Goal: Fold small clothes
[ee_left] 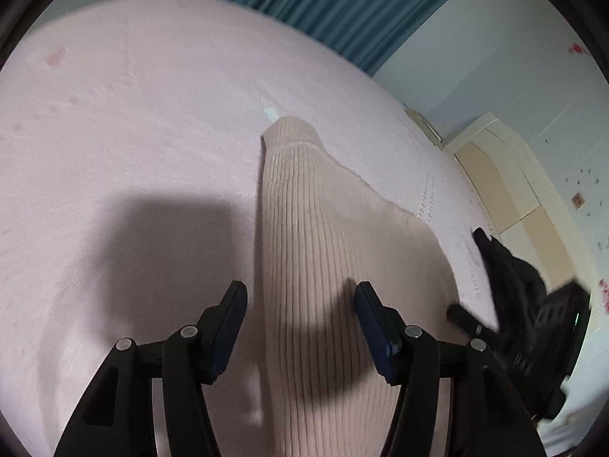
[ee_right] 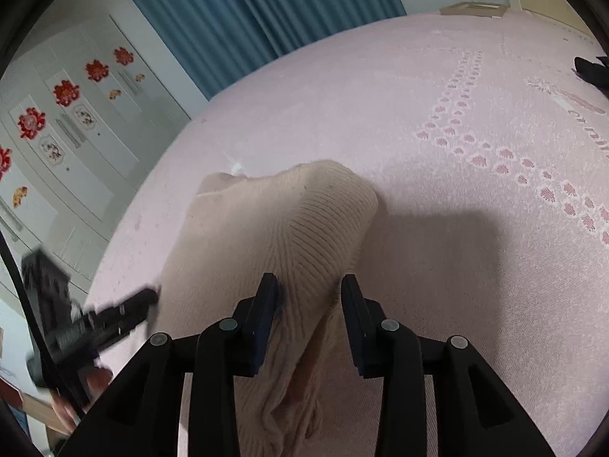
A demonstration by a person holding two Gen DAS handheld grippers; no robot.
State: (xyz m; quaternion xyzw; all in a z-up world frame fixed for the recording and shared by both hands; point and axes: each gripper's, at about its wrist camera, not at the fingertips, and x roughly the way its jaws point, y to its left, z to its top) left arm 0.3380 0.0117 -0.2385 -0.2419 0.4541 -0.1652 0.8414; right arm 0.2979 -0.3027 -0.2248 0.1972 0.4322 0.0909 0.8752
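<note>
A beige ribbed knit garment (ee_left: pixel 304 205) lies on a pink bedspread (ee_left: pixel 133 114). My left gripper (ee_left: pixel 300 299) hovers over the garment's near part, its jaws wide apart, and the knit runs under the gap without touching either pad. In the right wrist view the same garment (ee_right: pixel 304 209) rises in a bunched ridge that passes between the fingers of my right gripper (ee_right: pixel 310 289). The fabric brushes the left pad and a narrow gap shows at the right pad, so nothing is clamped. The left gripper (ee_right: pixel 146 301) shows at that view's left, blurred.
Bedspread (ee_right: pixel 475 76) carries rows of pink paw prints (ee_right: pixel 506 167). A dark item (ee_right: pixel 592 70) lies at its far right edge. A teal curtain (ee_right: pixel 247 11) hangs behind, a white wardrobe with red flower decals (ee_right: pixel 66 93) stands left, and a cream cabinet (ee_left: pixel 506 179) sits beyond the bed.
</note>
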